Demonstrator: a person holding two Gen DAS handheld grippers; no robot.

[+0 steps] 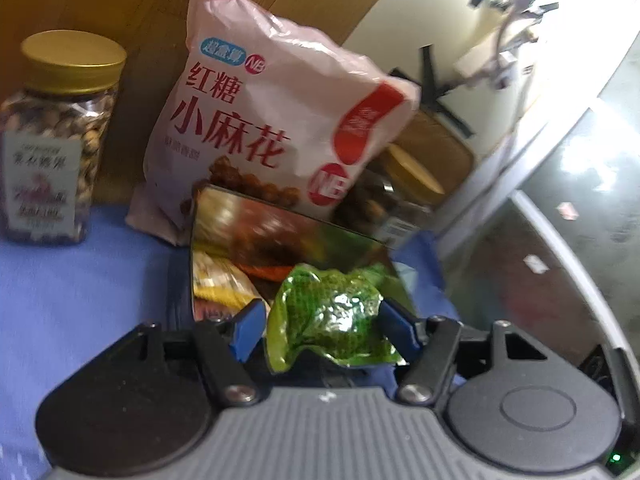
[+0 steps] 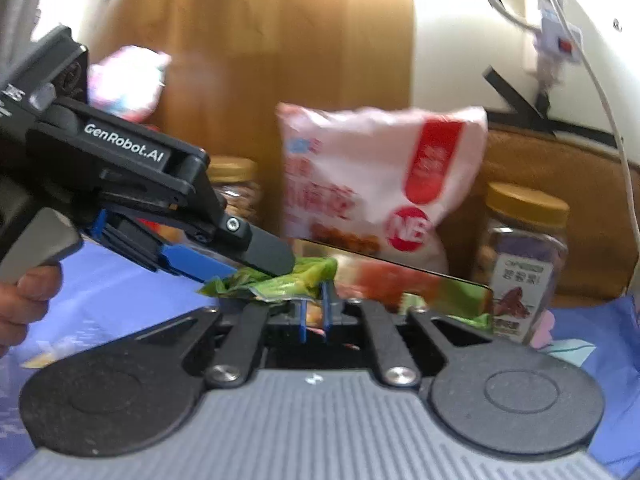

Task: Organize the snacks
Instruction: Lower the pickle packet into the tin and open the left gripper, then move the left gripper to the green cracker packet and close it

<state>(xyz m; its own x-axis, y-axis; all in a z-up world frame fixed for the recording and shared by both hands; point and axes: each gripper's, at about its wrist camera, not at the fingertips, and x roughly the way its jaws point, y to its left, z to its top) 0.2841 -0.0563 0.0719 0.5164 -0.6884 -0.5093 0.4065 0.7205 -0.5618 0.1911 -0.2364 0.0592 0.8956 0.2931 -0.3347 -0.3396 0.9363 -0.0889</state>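
Between blue fingers (image 1: 250, 330), crinkled glossy green packet (image 1: 332, 316).

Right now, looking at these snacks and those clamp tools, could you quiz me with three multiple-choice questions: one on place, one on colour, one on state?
1. Where does the pink bag stand?
A. behind the shiny box
B. on a jar
C. on the floor

2. What colour is the lid of the nut jar?
A. red
B. gold
C. white

3. What is the left gripper doing?
A. hanging open, holding nothing
B. gripping the green packet
C. gripping a jar

Answers: 1 A, the bag rises behind the box; 2 B, the cap is gold; 3 B, both jaws press the packet.
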